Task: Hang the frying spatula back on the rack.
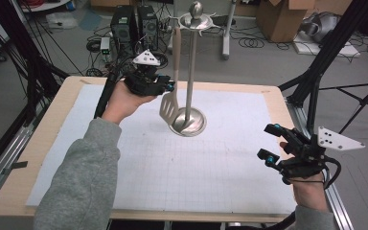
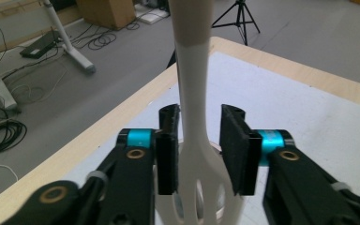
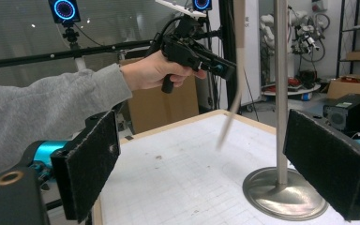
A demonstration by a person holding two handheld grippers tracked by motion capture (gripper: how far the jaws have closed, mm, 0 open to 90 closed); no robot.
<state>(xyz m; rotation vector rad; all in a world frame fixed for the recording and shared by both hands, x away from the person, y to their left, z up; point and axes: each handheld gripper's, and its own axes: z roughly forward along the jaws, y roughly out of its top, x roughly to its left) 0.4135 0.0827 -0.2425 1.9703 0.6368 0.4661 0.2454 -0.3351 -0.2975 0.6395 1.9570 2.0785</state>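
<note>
Black left gripper (image 2: 199, 150) jaws are parted around the hanging white slotted spatula (image 2: 194, 93), frame centre, apparently released onto the steel stand (image 1: 190, 67); right gripper (image 1: 274, 143) is held wide open, empty, lower right.

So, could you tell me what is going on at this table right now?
A person is working with a pair of tongs in each hand. The left tongs are at the handle of a white slotted spatula that hangs from the top of a metal stand. Their jaws straddle the handle with a gap on each side, so they are not gripping it. The right tongs are held open and empty over the right side of the white gridded mat, apart from the stand.
</note>
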